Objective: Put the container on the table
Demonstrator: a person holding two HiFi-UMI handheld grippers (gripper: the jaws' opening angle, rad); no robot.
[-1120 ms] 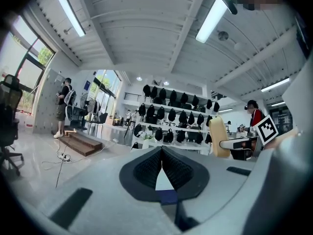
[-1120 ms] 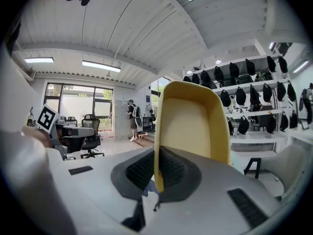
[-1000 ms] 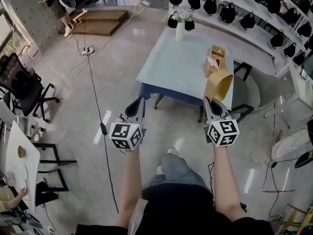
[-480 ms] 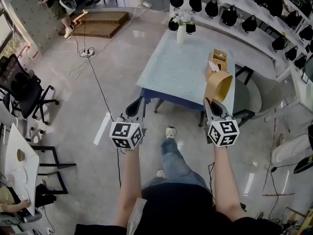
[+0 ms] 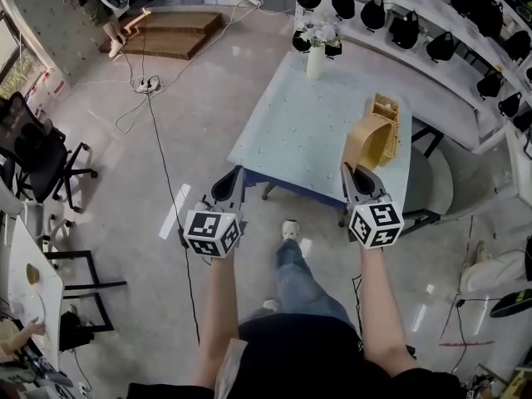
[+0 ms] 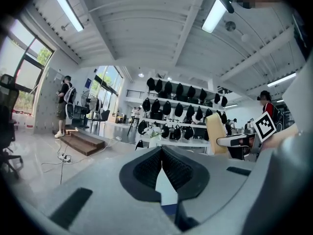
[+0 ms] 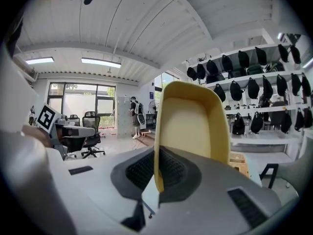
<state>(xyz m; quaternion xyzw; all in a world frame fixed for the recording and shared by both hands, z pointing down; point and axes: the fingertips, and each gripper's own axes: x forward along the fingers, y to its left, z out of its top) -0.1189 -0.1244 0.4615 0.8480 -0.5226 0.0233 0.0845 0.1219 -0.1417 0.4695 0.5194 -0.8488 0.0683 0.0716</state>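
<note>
The container's point(image 7: 193, 126) lower rim disappears between the pads of the right gripper point(image 7: 157, 173), so how deep the grip goes cannot be seen. From the head view the container point(image 5: 366, 140) covers part of a wooden rack point(image 5: 392, 127) behind it, and its height above the surface cannot be judged. The dark rounded things on the shelves point(image 5: 407, 27) are too small to identify.

The right gripper point(image 5: 353, 171) pinches one thin wall of the tan, scoop-shaped container, which stands upright out of the jaws toward 12 o'clock with its open side facing 3 o'clock in the gripper view. The left gripper point(image 6: 161, 153) holds nothing; its jaws meet at the tips with only a narrow wedge of gap below. In the head view the left gripper point(image 5: 229, 181) hangs over the floor point(image 5: 125, 223), at 9 o'clock from the right one.

The table point(image 5: 299, 131) is pale blue and lies at 12 o'clock from the person; the container shows over its near right corner. A white vase point(image 5: 316, 56) of flowers stands at the far edge. The floor is glossy and grey, with a cable point(image 5: 154, 106) running across it. An office chair point(image 5: 33, 152) sits at 9 o'clock, wooden steps point(image 5: 170, 36) at 11 o'clock, and the shelves run along the wall from 12 to 2 o'clock.
</note>
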